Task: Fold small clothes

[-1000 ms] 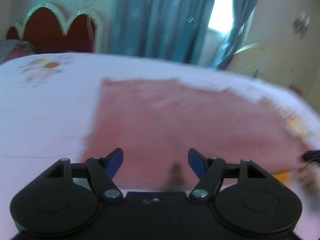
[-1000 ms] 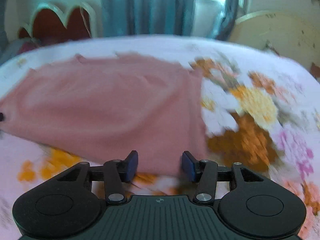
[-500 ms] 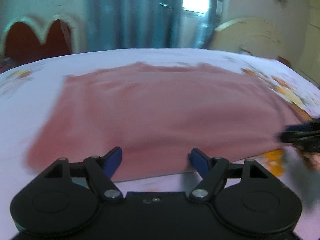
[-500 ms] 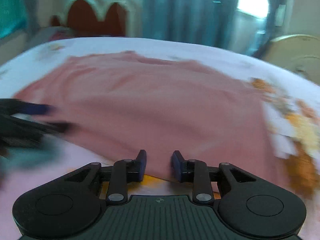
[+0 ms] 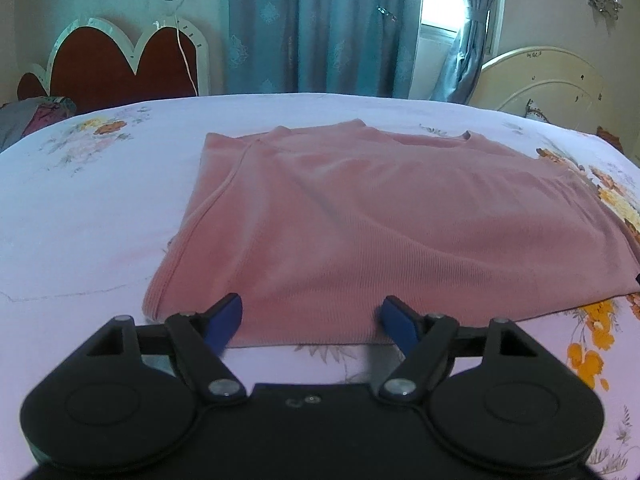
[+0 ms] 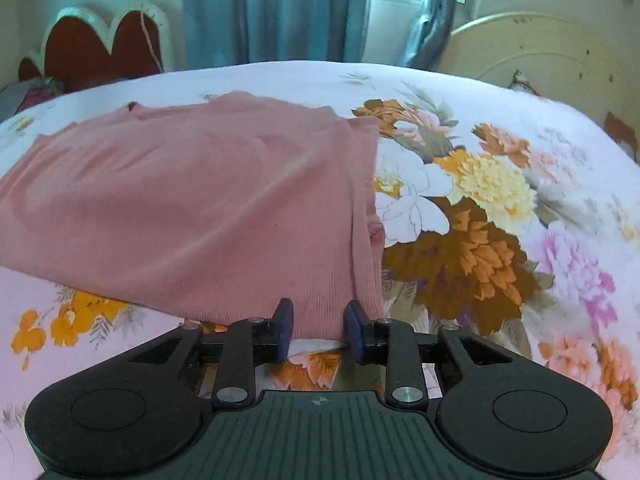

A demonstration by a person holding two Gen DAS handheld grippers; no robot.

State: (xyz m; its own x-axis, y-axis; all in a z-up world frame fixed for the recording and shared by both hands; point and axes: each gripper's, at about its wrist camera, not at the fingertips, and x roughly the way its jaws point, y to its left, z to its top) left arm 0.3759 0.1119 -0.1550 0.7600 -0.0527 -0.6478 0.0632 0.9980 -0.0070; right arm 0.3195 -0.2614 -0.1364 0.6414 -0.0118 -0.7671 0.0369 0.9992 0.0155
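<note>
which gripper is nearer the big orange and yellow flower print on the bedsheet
Right. The right gripper sits at the pink top's near right corner, beside the flower print. The left gripper is at the hem's other end, farther away.

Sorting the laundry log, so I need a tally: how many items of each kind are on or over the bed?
Pink garment: 1
Floral bedsheet: 1
Handheld grippers: 2, left gripper and right gripper
Total: 4
</note>
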